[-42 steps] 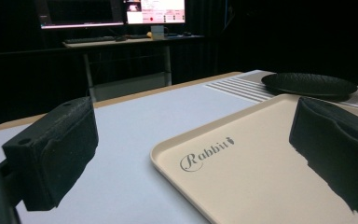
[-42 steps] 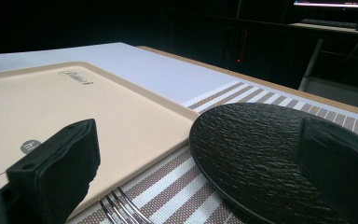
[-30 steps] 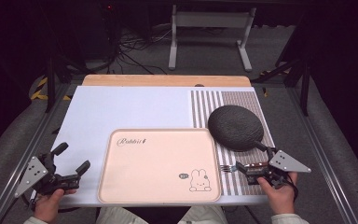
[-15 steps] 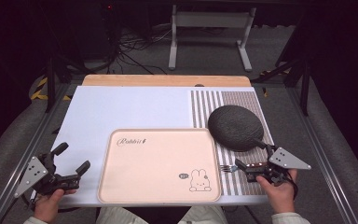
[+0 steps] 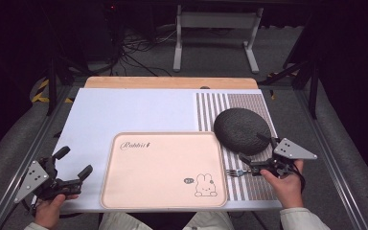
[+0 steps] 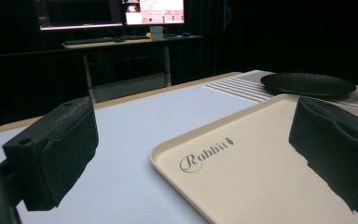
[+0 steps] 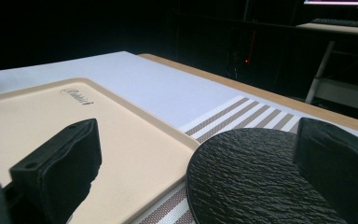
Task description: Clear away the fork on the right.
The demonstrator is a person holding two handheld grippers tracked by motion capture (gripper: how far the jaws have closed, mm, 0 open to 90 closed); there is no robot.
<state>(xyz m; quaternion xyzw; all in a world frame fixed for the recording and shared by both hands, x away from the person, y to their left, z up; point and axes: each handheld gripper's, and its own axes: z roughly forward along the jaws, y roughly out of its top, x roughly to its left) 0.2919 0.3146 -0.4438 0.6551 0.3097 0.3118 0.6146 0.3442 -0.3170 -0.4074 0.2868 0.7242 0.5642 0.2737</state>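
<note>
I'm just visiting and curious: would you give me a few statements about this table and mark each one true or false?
1. The tray has nothing lying on it. True.
2. The black plate sits on the tray. False: it sits on the striped mat, to the right of the tray.
3. The left gripper has its jaws apart with nothing between them. True.
4. The fork lies on the plate. False: it lies on the striped mat, between the tray's edge and the right gripper.
5. A rabbit drawing is printed in one corner of the tray. True.
</note>
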